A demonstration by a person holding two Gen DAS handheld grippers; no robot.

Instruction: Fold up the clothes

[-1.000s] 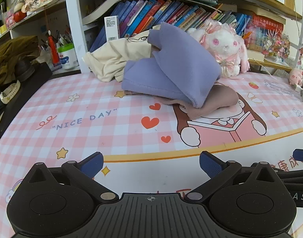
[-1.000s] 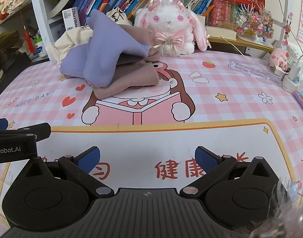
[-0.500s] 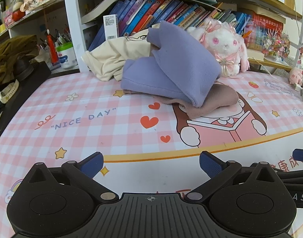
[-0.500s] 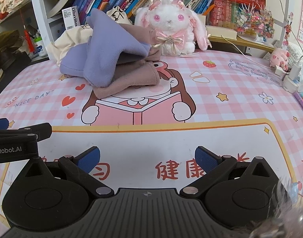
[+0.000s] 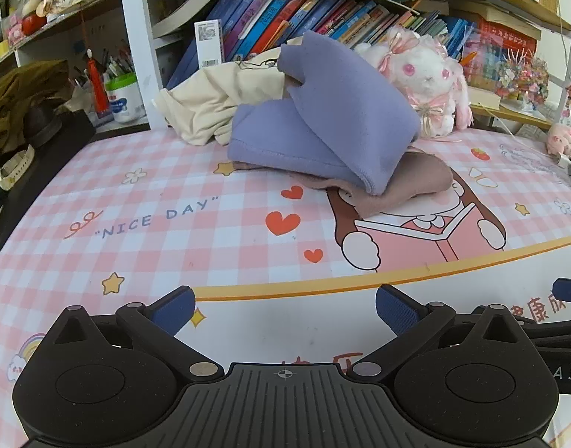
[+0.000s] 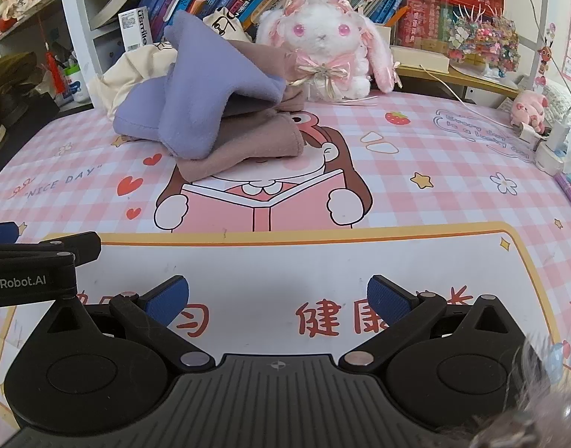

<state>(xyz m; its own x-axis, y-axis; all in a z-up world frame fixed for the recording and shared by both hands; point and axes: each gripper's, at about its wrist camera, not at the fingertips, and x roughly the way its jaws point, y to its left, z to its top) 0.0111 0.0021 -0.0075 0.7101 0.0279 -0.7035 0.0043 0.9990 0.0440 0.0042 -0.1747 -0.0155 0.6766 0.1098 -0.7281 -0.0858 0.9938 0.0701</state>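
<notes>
A heap of clothes lies at the far side of the pink checked mat (image 5: pixel 136 231): a purple garment (image 5: pixel 334 127) on top of a mauve-brown one (image 5: pixel 408 186), with a cream one (image 5: pixel 211 104) behind. The heap also shows in the right wrist view: purple (image 6: pixel 196 97), mauve-brown (image 6: pixel 248 145), cream (image 6: pixel 136 71). My left gripper (image 5: pixel 283 310) is open and empty, low over the near part of the mat. My right gripper (image 6: pixel 278 298) is open and empty beside it, well short of the heap. The left gripper's side shows in the right wrist view (image 6: pixel 43 257).
A white and pink plush rabbit (image 6: pixel 323 48) sits behind the heap. A bookshelf (image 5: pixel 304 11) stands along the back. A pen cup (image 5: pixel 125 97) and dark items are at the left edge. A small pink pig toy (image 6: pixel 528 108) and a charger (image 6: pixel 550 149) lie at the right.
Both grippers have shifted very slightly; the view of the heap has barely changed. Both stay open and empty.
</notes>
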